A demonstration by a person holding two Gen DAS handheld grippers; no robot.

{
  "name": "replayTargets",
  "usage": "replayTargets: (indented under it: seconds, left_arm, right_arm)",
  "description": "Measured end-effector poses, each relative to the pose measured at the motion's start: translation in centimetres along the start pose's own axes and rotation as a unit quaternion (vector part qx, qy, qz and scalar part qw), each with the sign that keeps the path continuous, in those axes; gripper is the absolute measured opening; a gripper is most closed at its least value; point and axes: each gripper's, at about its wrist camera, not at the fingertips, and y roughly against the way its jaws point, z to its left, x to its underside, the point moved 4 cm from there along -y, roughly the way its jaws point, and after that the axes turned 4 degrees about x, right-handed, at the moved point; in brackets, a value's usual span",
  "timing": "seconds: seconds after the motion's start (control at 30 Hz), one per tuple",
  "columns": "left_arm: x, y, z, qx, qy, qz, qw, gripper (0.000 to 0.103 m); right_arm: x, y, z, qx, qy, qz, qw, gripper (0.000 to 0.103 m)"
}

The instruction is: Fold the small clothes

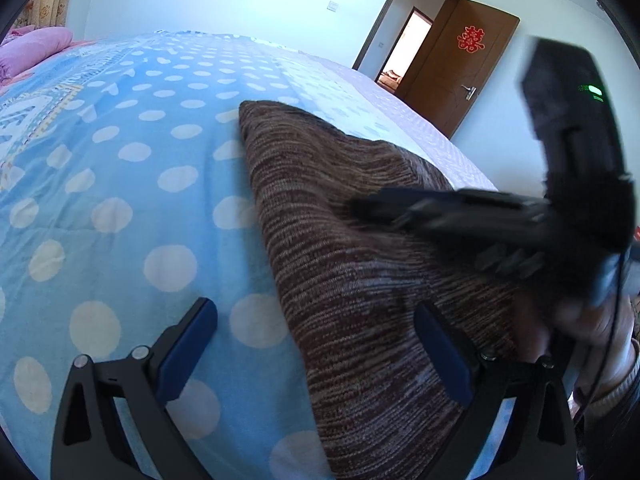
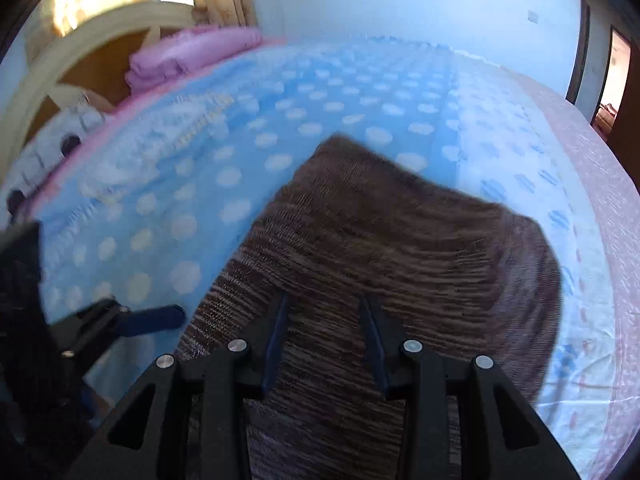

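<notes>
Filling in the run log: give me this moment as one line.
garment: brown knit flat on bed | left hand-held gripper: open, straddling edge | right hand-held gripper: open above knit

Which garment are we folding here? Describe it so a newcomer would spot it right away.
Start from the bed, covered by a blue bedspread with white polka dots. On its near right part lies the brown knit garment, folded flat. It is the only dark, streaky woven piece there; the other fabric, a pink pillow, sits far off at the head.

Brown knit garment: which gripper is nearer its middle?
Right. The right gripper hovers over the brown knit garment, jaws apart; the left gripper straddles its left edge, open.
</notes>
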Motion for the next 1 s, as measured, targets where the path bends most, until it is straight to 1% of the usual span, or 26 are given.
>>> replayTargets:
  seconds: [0.03,0.07,0.1,0.13,0.17,0.2,0.23,0.27,0.3,0.37,0.43,0.53,0.6,0.67,0.73,0.8,0.87,0.9,1.0]
  left_arm:
    - [-0.1,0.0,0.2,0.002,0.003,-0.001,1.0,0.099]
    - [-0.1,0.0,0.2,0.001,0.004,-0.002,1.0,0.097]
    - [-0.1,0.0,0.3,-0.001,0.004,-0.003,1.0,0.093]
    - [0.0,0.2,0.1,-0.001,0.004,-0.005,1.0,0.089]
    - [0.0,0.2,0.1,0.003,0.003,-0.006,1.0,0.078]
    - [0.2,0.2,-0.1,0.007,0.0,-0.005,1.0,0.069]
    - [0.2,0.2,-0.3,0.012,-0.005,-0.004,0.9999,0.065]
    - [0.3,0.2,-0.5,0.015,-0.01,-0.005,0.9998,0.055]
    - [0.3,0.2,-0.7,0.02,-0.014,-0.003,0.9997,0.051]
    - [0.3,0.2,-0.8,0.018,-0.017,-0.001,0.9997,0.051]
    - [0.3,0.0,-0.6,0.024,-0.01,0.004,0.9996,0.053]
    - [0.4,-0.3,-0.8,0.029,-0.011,0.015,0.9994,0.062]
    - [0.4,-0.6,-1.4,0.021,-0.028,0.021,0.9992,0.069]
    - [0.5,-0.8,-1.9,0.013,-0.045,0.027,0.9985,0.073]
    - [0.6,-0.8,-2.0,0.011,-0.048,0.028,0.9984,0.073]
    - [0.6,-0.6,-2.0,0.014,-0.045,0.028,0.9985,0.071]
    - [0.6,-0.5,-2.0,0.014,-0.045,0.028,0.9985,0.07]
    - [0.6,-0.4,-2.0,0.012,-0.047,0.028,0.9984,0.07]
    - [0.5,-0.5,-2.3,-0.009,-0.059,0.03,0.9977,0.065]
  right_arm:
    - [0.1,1.1,-1.4,-0.001,-0.015,-0.018,1.0,0.039]
    - [0.1,2.0,-3.2,-0.007,-0.04,-0.034,0.999,0.043]
    - [0.3,2.7,-4.8,-0.016,-0.067,-0.043,0.997,0.05]
    - [0.5,3.3,-7.4,-0.027,-0.111,-0.05,0.992,0.054]
    - [0.9,3.4,-9.8,-0.036,-0.155,-0.051,0.986,0.062]
    - [1.4,3.2,-11.9,-0.046,-0.196,-0.051,0.978,0.067]
    - [1.8,3.0,-13.6,-0.053,-0.231,-0.048,0.97,0.067]
    - [2.5,2.3,-15.5,-0.063,-0.269,-0.042,0.96,0.067]
    - [3.0,1.9,-16.4,-0.068,-0.286,-0.038,0.955,0.067]
    - [3.7,0.5,-17.3,-0.081,-0.303,-0.027,0.949,0.067]
    - [3.8,-0.8,-17.0,-0.092,-0.301,-0.016,0.949,0.067]
    - [3.0,-1.7,-16.6,-0.1,-0.291,-0.027,0.951,0.067]
    - [2.3,-2.6,-16.5,-0.108,-0.288,-0.027,0.951,0.066]
    - [1.7,-3.2,-16.4,-0.118,-0.276,-0.023,0.954,0.066]
    - [1.8,-3.7,-16.9,-0.128,-0.273,-0.018,0.953,0.058]
    - [1.9,-4.0,-17.3,-0.149,-0.288,-0.019,0.946,0.043]
    - [2.3,-4.2,-17.2,-0.174,-0.293,-0.027,0.94,0.035]
    - [2.5,-4.2,-17.0,-0.176,-0.288,-0.032,0.941,0.034]
    - [2.5,-3.8,-16.3,-0.164,-0.271,-0.042,0.947,0.033]
